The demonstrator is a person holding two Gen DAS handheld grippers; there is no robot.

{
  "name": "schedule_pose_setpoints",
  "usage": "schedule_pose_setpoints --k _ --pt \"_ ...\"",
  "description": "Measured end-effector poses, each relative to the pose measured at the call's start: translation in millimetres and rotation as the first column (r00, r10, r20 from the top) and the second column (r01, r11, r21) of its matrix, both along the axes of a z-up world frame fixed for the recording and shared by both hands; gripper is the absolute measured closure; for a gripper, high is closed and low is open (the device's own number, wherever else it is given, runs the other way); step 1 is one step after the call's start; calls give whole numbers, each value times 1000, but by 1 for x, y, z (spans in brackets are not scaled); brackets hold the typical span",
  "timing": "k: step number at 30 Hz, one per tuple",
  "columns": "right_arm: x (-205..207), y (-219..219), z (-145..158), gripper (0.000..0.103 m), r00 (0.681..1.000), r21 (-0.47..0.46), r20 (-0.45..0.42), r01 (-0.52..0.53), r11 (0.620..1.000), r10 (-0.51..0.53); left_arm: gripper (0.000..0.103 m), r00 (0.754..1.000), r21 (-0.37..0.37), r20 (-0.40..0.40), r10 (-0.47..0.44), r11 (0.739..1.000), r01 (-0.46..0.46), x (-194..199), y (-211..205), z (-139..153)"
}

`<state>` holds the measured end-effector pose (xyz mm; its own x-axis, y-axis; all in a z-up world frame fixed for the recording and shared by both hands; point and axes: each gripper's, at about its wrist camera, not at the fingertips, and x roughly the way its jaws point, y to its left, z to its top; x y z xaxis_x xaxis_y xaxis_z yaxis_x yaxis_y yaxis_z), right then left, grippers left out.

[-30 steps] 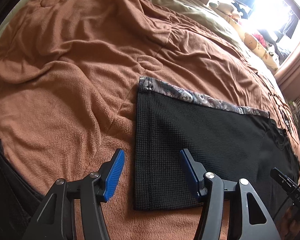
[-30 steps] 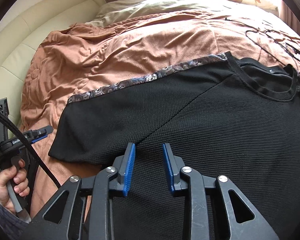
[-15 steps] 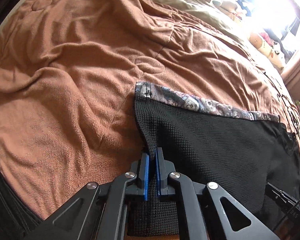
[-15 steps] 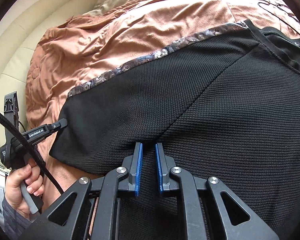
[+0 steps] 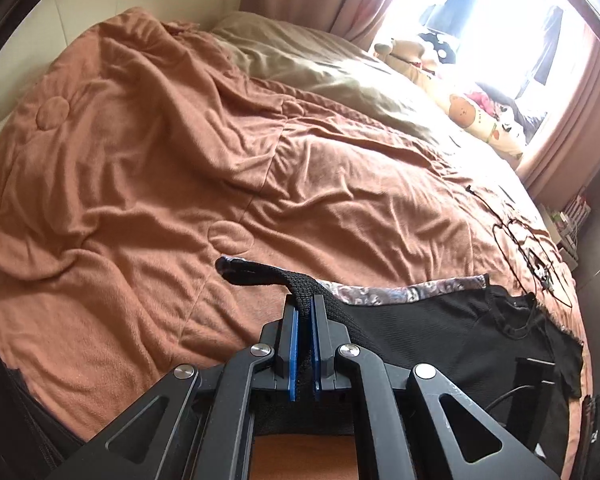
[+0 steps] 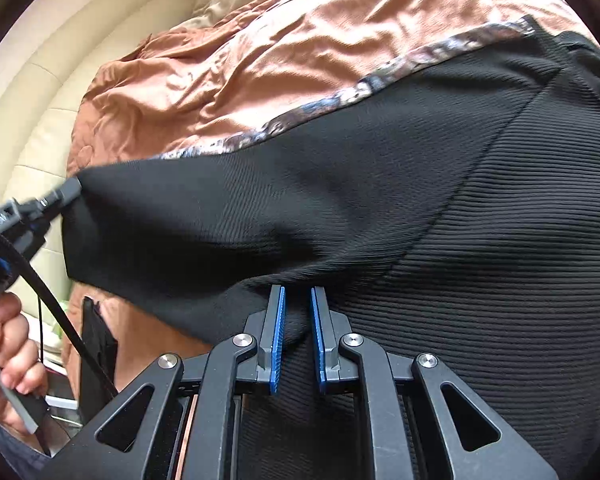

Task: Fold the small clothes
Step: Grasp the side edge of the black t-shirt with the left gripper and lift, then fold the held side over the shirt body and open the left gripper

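Jaws of left gripper [image 5: 304,312] clamped on side edge of black knit top [image 6: 440,220], corner lifted off brown blanket [image 5: 148,160]. Right gripper [image 6: 298,300] pinches near edge, jaws narrowly apart. Garment's long axis runs left-right; patterned trim [image 6: 340,98] lies beyond both. Fold likely goes away, toward trim.

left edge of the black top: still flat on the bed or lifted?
Lifted. The left tool is shut on the black top, its edge bunched and raised off the brown blanket; the rest lies spread.
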<state>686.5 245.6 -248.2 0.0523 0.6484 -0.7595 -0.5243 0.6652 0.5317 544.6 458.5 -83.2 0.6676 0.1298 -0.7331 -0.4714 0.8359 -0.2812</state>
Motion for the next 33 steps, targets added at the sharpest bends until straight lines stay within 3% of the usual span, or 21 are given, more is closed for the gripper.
schedule_pose_setpoints --k 3,9,11,13,14,22,33 --pt "4 -2 3 93 1000 20 -24 -13 1000 13 98 999 2 23 -26 1000 25 7 -12 18" --pt "-1 -31 24 91 999 30 33 8 1000 -9 98 996 27 36 -80 996 80 21 -46 45" --pt "-2 -42 31 77 998 22 50 26 999 -27 98 994 37 36 -99 995 98 26 -60 52" --pt "-4 -54 39 47 996 31 72 53 998 -55 98 992 44 34 -121 992 120 32 -74 57" --pt "-4 -62 42 44 995 42 80 64 997 -67 98 991 46 32 -132 990 130 35 -81 59" --pt "-2 -125 62 44 985 94 87 140 986 -148 98 977 40 12 -215 976 214 62 -141 60" --pt "0 -206 83 44 965 116 87 236 965 -247 98 936 -22 -39 -350 937 350 107 -232 33"
